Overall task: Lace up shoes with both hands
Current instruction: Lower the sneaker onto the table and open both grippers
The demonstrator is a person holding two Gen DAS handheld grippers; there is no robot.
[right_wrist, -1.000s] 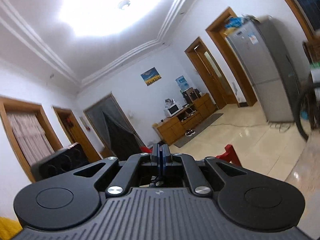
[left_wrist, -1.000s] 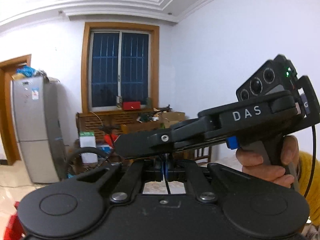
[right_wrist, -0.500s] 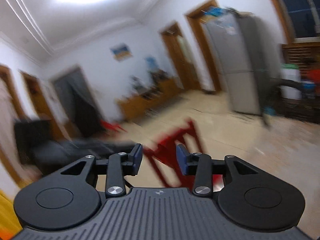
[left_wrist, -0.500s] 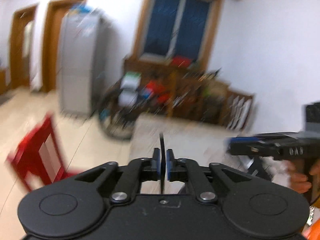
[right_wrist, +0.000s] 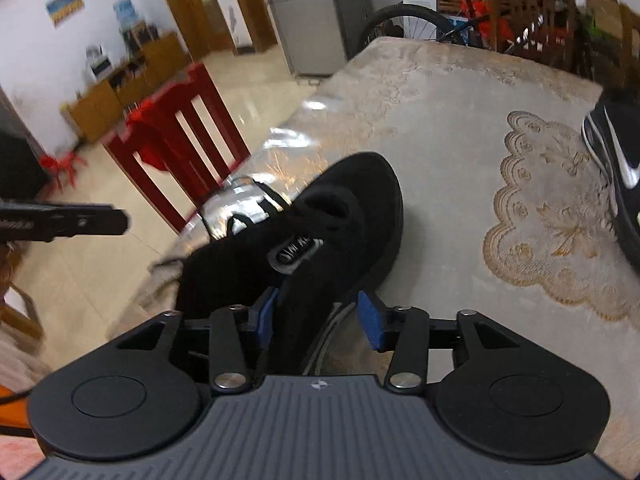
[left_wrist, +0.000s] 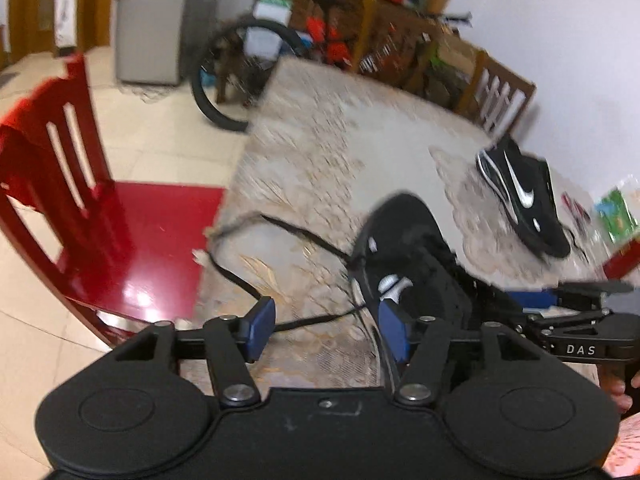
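Observation:
A black shoe (left_wrist: 408, 256) lies on the table with its black lace (left_wrist: 240, 276) trailing loose to the left across the cloth. My left gripper (left_wrist: 328, 330) hangs just above the shoe's near side; its jaws are opening and hold nothing, with the lace seen past the gap. In the right wrist view the same shoe (right_wrist: 320, 232) lies under my right gripper (right_wrist: 318, 322), whose jaws are opening over the shoe's near end, pads clear of it. The right gripper (left_wrist: 580, 328) shows at the left view's right edge. The left gripper's tip (right_wrist: 64, 222) shows at the right view's left edge.
A second black shoe with a white swoosh (left_wrist: 520, 196) lies at the table's far right. The table (right_wrist: 460, 120) carries a beige patterned cloth. A red chair (left_wrist: 60, 200) stands at its left edge. A bicycle wheel (left_wrist: 216, 80), fridge (right_wrist: 308, 12) and wooden shelves stand beyond.
Both views have swung down from the walls and ceiling to the table and the shoe. Both grippers, shut a second ago, now stand open.

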